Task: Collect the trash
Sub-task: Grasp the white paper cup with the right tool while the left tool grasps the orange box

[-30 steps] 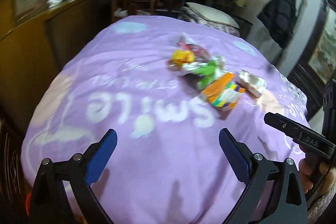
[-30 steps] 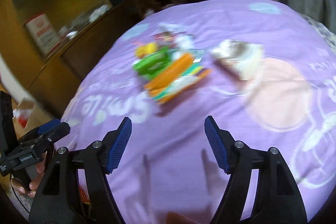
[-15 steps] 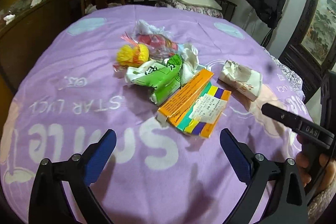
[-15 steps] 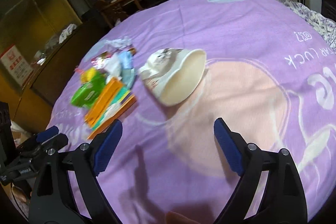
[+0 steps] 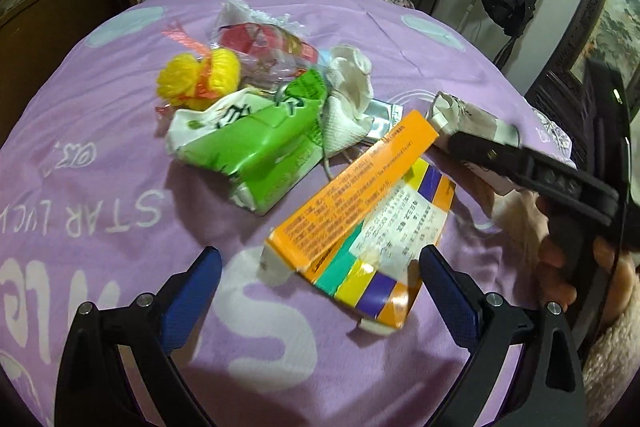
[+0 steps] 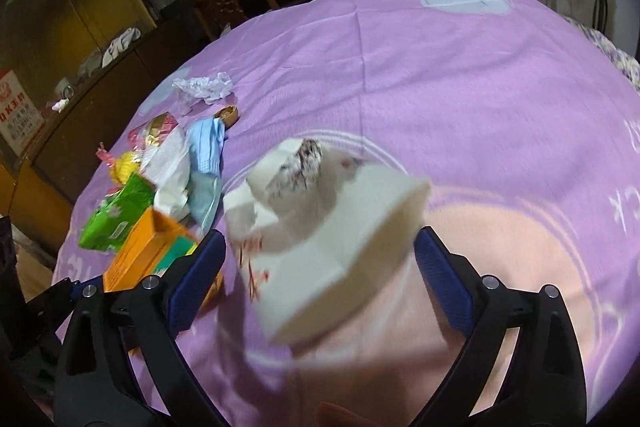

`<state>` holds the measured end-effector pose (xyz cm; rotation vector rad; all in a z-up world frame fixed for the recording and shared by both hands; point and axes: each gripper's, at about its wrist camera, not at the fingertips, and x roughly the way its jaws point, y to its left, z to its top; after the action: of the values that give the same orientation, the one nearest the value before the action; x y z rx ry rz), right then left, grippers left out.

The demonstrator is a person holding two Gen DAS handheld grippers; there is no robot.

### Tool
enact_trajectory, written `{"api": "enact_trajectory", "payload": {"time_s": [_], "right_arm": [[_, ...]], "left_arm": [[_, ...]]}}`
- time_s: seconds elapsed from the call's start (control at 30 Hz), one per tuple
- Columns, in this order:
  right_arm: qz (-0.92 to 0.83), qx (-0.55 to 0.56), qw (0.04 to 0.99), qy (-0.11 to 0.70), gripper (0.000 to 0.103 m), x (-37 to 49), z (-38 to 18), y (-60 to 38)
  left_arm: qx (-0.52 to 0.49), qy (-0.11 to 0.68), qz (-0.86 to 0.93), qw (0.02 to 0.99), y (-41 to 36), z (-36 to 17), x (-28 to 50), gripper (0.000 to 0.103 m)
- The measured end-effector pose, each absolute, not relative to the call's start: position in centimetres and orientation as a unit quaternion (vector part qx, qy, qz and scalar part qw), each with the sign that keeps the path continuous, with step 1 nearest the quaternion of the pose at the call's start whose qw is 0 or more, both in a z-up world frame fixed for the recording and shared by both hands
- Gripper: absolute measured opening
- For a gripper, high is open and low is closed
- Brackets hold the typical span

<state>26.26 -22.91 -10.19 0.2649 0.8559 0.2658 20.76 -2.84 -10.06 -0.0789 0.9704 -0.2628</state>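
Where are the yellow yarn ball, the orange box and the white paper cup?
yellow yarn ball (image 5: 198,79), left wrist view, its middle.
orange box (image 5: 352,183), left wrist view, its long orange side.
white paper cup (image 6: 332,239), right wrist view, its outer wall.

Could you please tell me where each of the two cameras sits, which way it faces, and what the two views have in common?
Left wrist: rides the left gripper, angled down at the orange box on the purple bedspread; its open blue fingers and the person's other hand show.
Right wrist: rides the right gripper, angled down at the white paper box lying between its opening fingers, not pressed.
Shared: orange box, green packet, white paper box.
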Motion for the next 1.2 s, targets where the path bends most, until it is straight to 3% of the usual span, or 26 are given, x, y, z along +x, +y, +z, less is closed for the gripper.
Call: {"api": "enact_trajectory", "payload": {"time_s": [0.47, 0.63, 0.87, 1.2], "right_arm": [[0.133, 0.116, 0.898, 0.402, 0.093, 28.2, -10.2, -21.9], [0.13, 0.112, 0.901, 0.398, 0.092, 28.0, -10.1, -21.8], [0.116, 0.12, 0.906, 0.389, 0.091, 27.1, -9.6, -22.4], [0.111, 0.128, 0.913, 0.371, 0.091, 25.0, -7.8, -23.1]], "left_arm": [[-0.034, 0.441, -0.139, 0.886, -4.4, -10.0, 22.4, 0.096], [-0.029, 0.435, -0.15, 0.887, -4.7, -9.8, 21.9, 0.078], [-0.043, 0.436, -0.159, 0.885, -4.1, -9.3, 21.6, 0.042], [-0.046, 0.428, -0.174, 0.886, -4.0, -8.1, 19.9, 0.032]]}}
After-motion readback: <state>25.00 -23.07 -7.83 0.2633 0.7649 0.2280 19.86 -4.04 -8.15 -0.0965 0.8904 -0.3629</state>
